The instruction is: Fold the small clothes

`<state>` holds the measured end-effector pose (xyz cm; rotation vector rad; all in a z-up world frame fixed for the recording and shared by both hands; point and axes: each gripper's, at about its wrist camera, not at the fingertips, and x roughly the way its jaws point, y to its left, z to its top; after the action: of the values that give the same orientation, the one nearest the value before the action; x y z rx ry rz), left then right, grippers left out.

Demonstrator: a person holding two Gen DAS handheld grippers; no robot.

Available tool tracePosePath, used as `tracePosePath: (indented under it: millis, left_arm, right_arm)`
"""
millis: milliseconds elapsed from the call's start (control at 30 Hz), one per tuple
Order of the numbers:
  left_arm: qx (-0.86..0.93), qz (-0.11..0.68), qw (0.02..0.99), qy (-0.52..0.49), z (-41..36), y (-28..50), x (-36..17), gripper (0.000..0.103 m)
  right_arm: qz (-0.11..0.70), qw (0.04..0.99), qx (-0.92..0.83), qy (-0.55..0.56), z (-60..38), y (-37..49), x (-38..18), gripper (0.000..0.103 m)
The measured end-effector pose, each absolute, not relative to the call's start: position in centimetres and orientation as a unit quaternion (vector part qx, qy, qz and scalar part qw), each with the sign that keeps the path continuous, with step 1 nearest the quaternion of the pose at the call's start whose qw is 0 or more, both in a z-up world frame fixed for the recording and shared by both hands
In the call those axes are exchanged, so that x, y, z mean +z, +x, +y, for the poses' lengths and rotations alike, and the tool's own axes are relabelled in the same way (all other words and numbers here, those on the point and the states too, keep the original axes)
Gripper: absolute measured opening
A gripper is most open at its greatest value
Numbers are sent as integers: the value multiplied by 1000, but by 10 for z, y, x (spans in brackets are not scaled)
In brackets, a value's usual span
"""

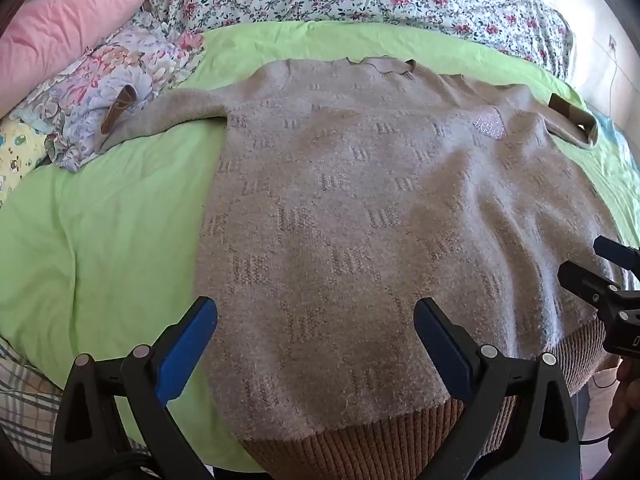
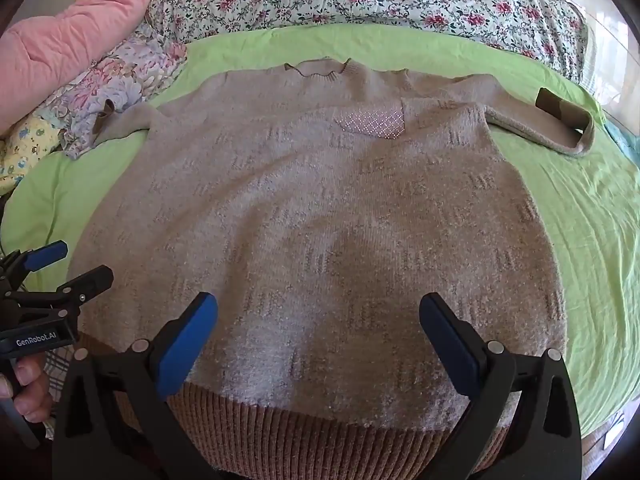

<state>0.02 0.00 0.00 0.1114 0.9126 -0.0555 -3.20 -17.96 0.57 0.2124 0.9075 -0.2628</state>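
My left tongs point(image 1: 316, 344) and right tongs point(image 2: 318, 340) both gape wide, empty, above the hem of the sweater point(image 2: 320, 216) lying flat on the bed point(image 2: 580, 208). Pinching only its fuzzy top layer, or sheet too, could skew the fold.

You can read one label only: "GenRobot.AI" in white letters on the black body of the left tool point(image 2: 60, 266), seen from your right wrist camera.
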Motion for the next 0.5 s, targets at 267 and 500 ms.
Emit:
tracePosePath:
  millis: [267,500]
  left_arm:
    - [-28,445,893,56,3,1,2,99]
    - [-28,439,896,53,6,-1,4,99]
  right_arm:
    - [435,886,-125,101,-178,-31,6,101]
    - [435,886,-127,102,-180,-32,5,101]
